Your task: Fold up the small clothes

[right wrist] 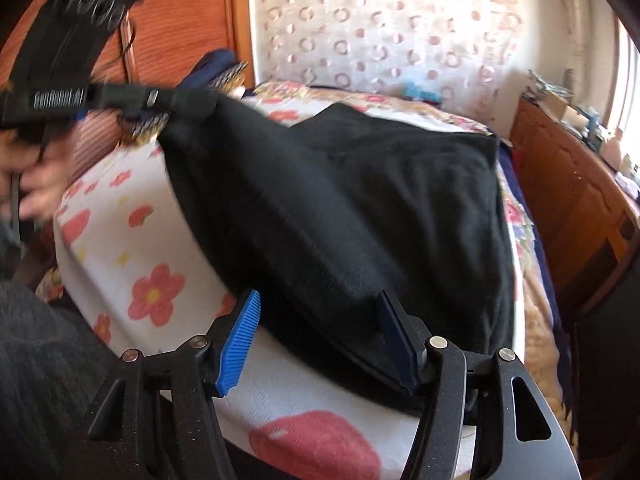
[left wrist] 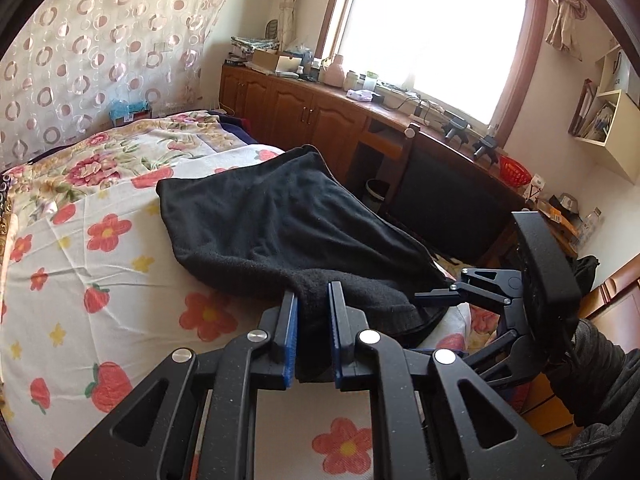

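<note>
Flowered bedsheet (left wrist: 92,264) under us, bright window (left wrist: 432,32) behind. Our left gripper (left wrist: 313,320) pinches a corner of the black garment (left wrist: 280,220), fingers narrow, lifting it off the bed. Our right gripper (right wrist: 320,336) stands wide, blue pads (right wrist: 240,340) either side of the cloth's edge, not pressing.

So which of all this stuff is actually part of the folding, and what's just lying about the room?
Part of the job:
black garment
left tool, clamped on its edge
right tool, open at another edge
flowered bedsheet underneath

Just lying about:
red basket
clutter on the wooden cabinet
wall shelf
</note>
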`<move>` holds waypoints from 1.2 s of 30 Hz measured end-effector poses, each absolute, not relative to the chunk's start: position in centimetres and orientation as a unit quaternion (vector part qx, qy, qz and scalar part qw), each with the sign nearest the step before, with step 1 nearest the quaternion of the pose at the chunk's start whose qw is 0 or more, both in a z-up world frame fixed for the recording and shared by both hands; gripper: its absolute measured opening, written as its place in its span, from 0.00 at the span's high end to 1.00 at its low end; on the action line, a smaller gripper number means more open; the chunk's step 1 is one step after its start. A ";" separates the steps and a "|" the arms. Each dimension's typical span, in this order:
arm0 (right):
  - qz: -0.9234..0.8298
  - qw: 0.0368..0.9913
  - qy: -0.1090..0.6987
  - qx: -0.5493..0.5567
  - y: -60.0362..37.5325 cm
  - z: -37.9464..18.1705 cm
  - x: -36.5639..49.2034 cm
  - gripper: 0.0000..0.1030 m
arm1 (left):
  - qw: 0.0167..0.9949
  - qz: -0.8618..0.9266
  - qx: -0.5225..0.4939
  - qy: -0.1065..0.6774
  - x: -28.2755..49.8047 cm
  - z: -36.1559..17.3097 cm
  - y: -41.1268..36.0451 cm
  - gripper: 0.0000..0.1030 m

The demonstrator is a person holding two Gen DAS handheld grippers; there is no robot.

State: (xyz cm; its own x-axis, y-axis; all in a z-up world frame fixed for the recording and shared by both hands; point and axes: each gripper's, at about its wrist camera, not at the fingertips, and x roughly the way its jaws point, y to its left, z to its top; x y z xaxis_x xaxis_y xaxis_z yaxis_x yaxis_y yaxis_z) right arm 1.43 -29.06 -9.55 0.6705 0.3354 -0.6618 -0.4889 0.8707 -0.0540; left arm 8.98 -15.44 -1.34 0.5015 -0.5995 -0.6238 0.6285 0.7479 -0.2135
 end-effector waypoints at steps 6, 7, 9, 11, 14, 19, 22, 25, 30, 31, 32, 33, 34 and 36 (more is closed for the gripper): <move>0.215 0.896 0.367 -0.129 -30.5 -11.0 1.7 0.39 | 0.864 -0.350 0.016 0.361 9.1 -2.3 -15.1 0.86; 0.216 0.895 0.367 -0.134 -30.8 -11.0 1.6 0.39 | 0.864 -0.349 0.014 0.363 9.2 -2.4 -15.0 0.86; 0.213 0.894 0.368 -0.142 -31.3 -11.1 1.3 0.39 | 0.863 -0.348 0.012 0.365 9.2 -2.5 -14.9 0.86; 0.211 0.892 0.370 -0.147 -31.8 -11.0 1.2 0.39 | 0.864 -0.348 0.013 0.365 9.2 -2.5 -14.9 0.86; 0.208 0.890 0.370 -0.165 -31.9 -10.8 1.6 0.39 | 0.863 -0.347 0.013 0.366 9.2 -2.6 -14.8 0.86; 0.217 0.889 0.368 -0.165 -31.6 -10.7 1.6 0.43 | 0.861 -0.347 0.008 0.372 9.6 -2.9 -14.6 0.86; 0.215 0.893 0.361 -0.159 -32.4 -10.5 1.7 0.74 | 0.860 -0.349 0.005 0.373 9.6 -2.9 -14.6 0.86; 0.210 0.896 0.362 -0.148 -33.3 -10.4 2.1 0.90 | 0.859 -0.351 0.004 0.372 9.8 -2.7 -14.8 0.86; 0.202 0.911 0.321 -0.164 -32.8 -7.8 2.1 0.92 | 0.868 -0.348 0.000 0.355 11.2 -1.3 -14.6 0.86; 0.200 0.917 0.306 -0.162 -32.9 -6.5 2.4 0.92 | 0.871 -0.346 -0.003 0.349 11.9 -0.8 -14.4 0.86; 0.199 0.921 0.293 -0.164 -33.0 -5.3 2.7 0.92 | 0.873 -0.343 -0.005 0.345 12.5 -0.5 -14.3 0.86; 0.195 0.925 0.279 -0.170 -33.0 -4.0 3.4 0.92 | 0.877 -0.339 -0.006 0.342 13.5 -0.1 -14.2 0.86; 0.190 0.928 0.269 -0.175 -33.0 -2.9 4.1 0.92 | 0.880 -0.334 -0.008 0.339 14.5 0.2 -14.1 0.86; 0.180 0.933 0.248 -0.187 -32.8 -0.9 6.2 0.92 | 0.885 -0.324 -0.009 0.336 16.5 0.7 -14.0 0.86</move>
